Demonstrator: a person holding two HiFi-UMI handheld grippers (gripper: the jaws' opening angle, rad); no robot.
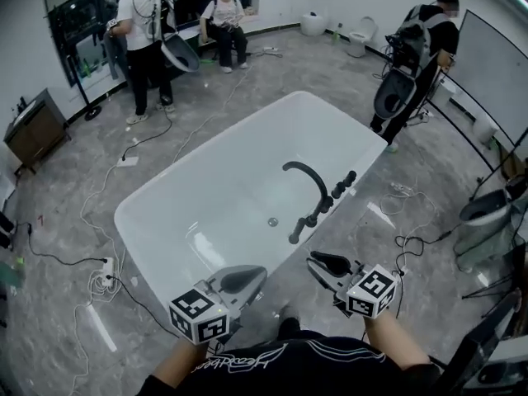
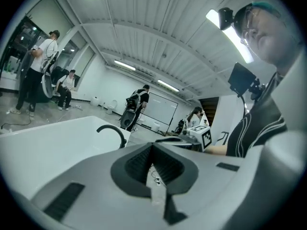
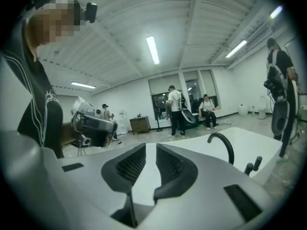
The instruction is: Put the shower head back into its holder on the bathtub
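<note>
The white bathtub (image 1: pixel 148 203) fills the middle of the head view. On its near right rim stand a black curved spout (image 1: pixel 307 176), a row of black handles (image 1: pixel 343 183) and a slim black rod-shaped fitting (image 1: pixel 298 230), which may be the shower head. My left gripper (image 1: pixel 257 273) hovers in front of the tub's near edge, shut with nothing in it (image 2: pixel 152 150). Beside it, my right gripper (image 1: pixel 314 260) is open with a narrow empty gap between its pads (image 3: pixel 151 152). Neither gripper touches the fittings. The spout also shows past the jaws in the left gripper view (image 2: pixel 113 131) and in the right gripper view (image 3: pixel 223 143).
Cables (image 1: pixel 99 280) and a power strip lie on the grey floor left of the tub. Two people (image 1: pixel 144 31) are at the back left, another person (image 1: pixel 421 52) at the right with dark equipment. Toilets (image 1: pixel 313 23) stand at the back, a cabinet (image 1: pixel 33 129) at the far left.
</note>
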